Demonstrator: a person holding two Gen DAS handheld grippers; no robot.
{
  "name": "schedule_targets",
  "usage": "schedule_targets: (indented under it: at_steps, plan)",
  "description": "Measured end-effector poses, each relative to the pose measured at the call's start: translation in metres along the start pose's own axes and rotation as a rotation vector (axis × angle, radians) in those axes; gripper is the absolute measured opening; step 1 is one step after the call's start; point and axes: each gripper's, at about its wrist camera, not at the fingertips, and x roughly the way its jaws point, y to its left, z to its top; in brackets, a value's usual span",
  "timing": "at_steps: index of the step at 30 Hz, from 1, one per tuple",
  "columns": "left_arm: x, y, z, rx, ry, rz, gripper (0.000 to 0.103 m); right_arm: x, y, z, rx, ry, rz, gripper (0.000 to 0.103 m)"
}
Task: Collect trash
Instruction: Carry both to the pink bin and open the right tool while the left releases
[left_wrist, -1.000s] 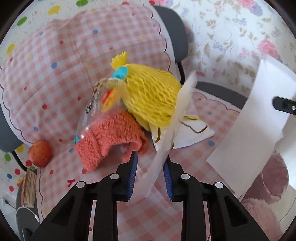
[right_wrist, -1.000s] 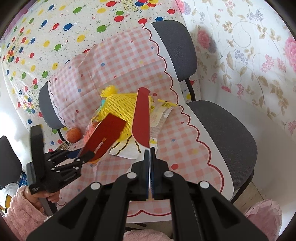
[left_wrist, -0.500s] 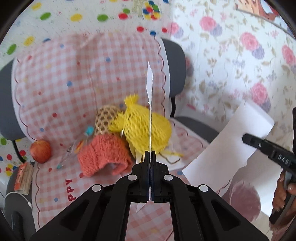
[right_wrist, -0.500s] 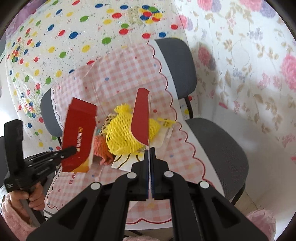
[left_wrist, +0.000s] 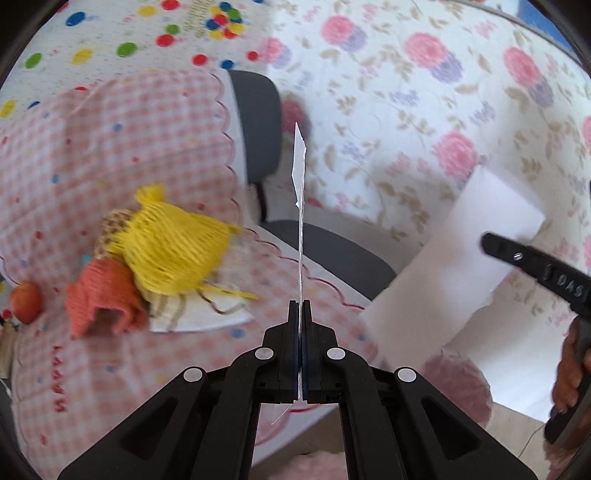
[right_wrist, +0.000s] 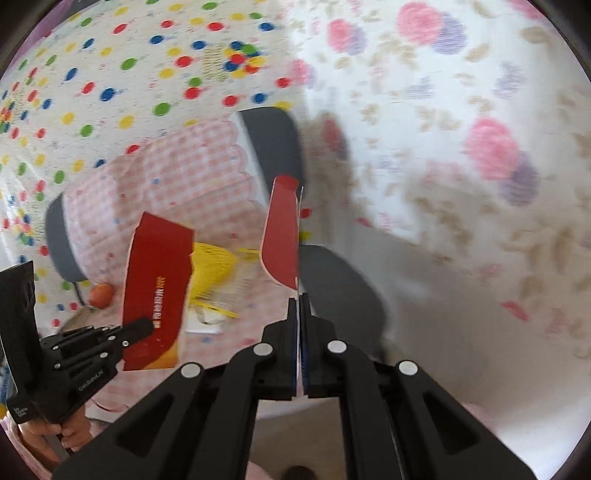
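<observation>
Tongs: two, left tongs (left_wrist: 300, 306) at 6 o'clock in the left wrist view, right tongs (right_wrist: 298, 299) at 6 o'clock in the right wrist view
Torn card pieces: two, red one side and white the other, left piece (right_wrist: 155, 291), right piece (right_wrist: 282, 236)
Mesh fruit nets: one yellow net (left_wrist: 173, 251), at 9 o'clock
Orange knitted pieces: one (left_wrist: 101, 295)
Apples: one (left_wrist: 25, 302), at 9 o'clock
Chairs: two grey, only the nearer chair (left_wrist: 258, 125) clear
Checked pink covers: one (left_wrist: 110, 147)
</observation>
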Motion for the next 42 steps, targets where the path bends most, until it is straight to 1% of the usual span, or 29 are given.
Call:
schedule_targets:
  at_steps: [2,4,8,10,12,16,19,21,22,23,29,35,40,42]
  plan:
    - [0.006,-0.01,-0.006,0.01,0.008,-0.023,0.001,-0.014,-0.019,-0.013,-0.001,-0.005,-0.078,0.002]
    - [0.014,-0.025,-0.013,0.029,0.026,-0.063,0.001,-0.024,-0.038,-0.029,-0.004,0.0,-0.164,0.002]
    - [0.033,-0.065,-0.026,0.083,0.06,-0.143,0.001,-0.034,-0.074,-0.066,-0.02,0.042,-0.345,0.002]
    - [0.046,-0.092,-0.035,0.116,0.085,-0.19,0.001,-0.034,-0.092,-0.087,-0.019,0.076,-0.409,0.002]
    - [0.055,-0.112,-0.043,0.142,0.111,-0.22,0.001,-0.033,-0.106,-0.101,-0.002,0.097,-0.438,0.002]
    - [0.073,-0.155,-0.06,0.199,0.153,-0.276,0.001,-0.029,-0.132,-0.123,0.041,0.117,-0.466,0.002]
    - [0.079,-0.172,-0.066,0.226,0.17,-0.294,0.001,-0.027,-0.15,-0.132,0.084,0.117,-0.47,0.002]
    - [0.083,-0.177,-0.067,0.234,0.177,-0.299,0.001,-0.026,-0.159,-0.135,0.126,0.121,-0.453,0.007]
    - [0.084,-0.179,-0.068,0.237,0.18,-0.3,0.001,-0.025,-0.161,-0.136,0.137,0.12,-0.45,0.014]
    - [0.085,-0.18,-0.069,0.238,0.183,-0.301,0.001,-0.026,-0.162,-0.137,0.14,0.119,-0.448,0.019]
    - [0.087,-0.185,-0.074,0.252,0.198,-0.3,0.001,-0.041,-0.16,-0.132,0.155,0.09,-0.414,0.028]
    - [0.095,-0.208,-0.088,0.298,0.233,-0.339,0.001,-0.065,-0.166,-0.131,0.202,0.062,-0.399,0.031]
    - [0.111,-0.236,-0.103,0.32,0.279,-0.391,0.001,-0.08,-0.174,-0.136,0.221,0.057,-0.409,0.031]
    - [0.117,-0.247,-0.104,0.336,0.285,-0.397,0.003,-0.084,-0.178,-0.136,0.229,0.055,-0.413,0.031]
